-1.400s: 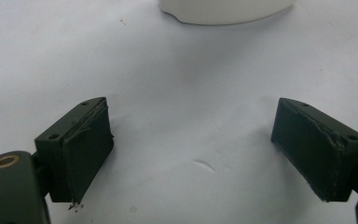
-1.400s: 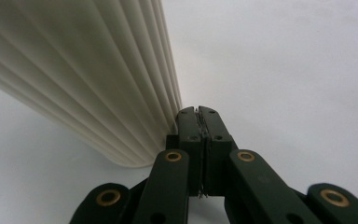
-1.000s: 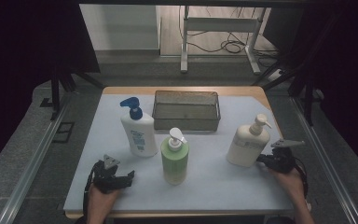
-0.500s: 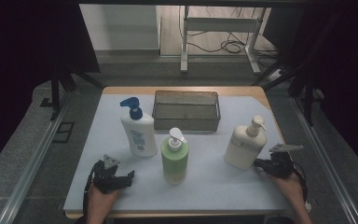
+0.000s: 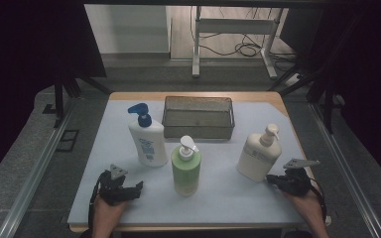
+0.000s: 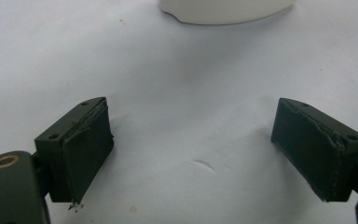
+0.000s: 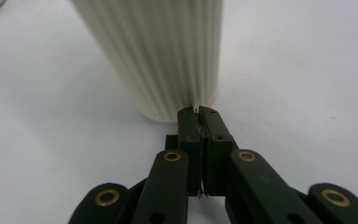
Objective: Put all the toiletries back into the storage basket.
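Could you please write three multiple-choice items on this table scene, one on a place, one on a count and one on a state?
1. Where does the wire basket stand?
A. at the far middle of the table, behind the bottles
B. at the near left corner
C. on top of the green bottle

2. How many pump bottles stand on the table?
A. two
B. three
C. five

3. How do the right gripper's jaws stand?
A. wide open around the cream bottle
B. shut, with nothing between them
C. clamped on the basket rim

Answers:
1 A: the high view shows it beyond the blue-capped white bottle, the green bottle and the cream bottle.
2 B: those three are the bottles there.
3 B: in the right gripper view the pads meet just short of the cream bottle's ribbed base.
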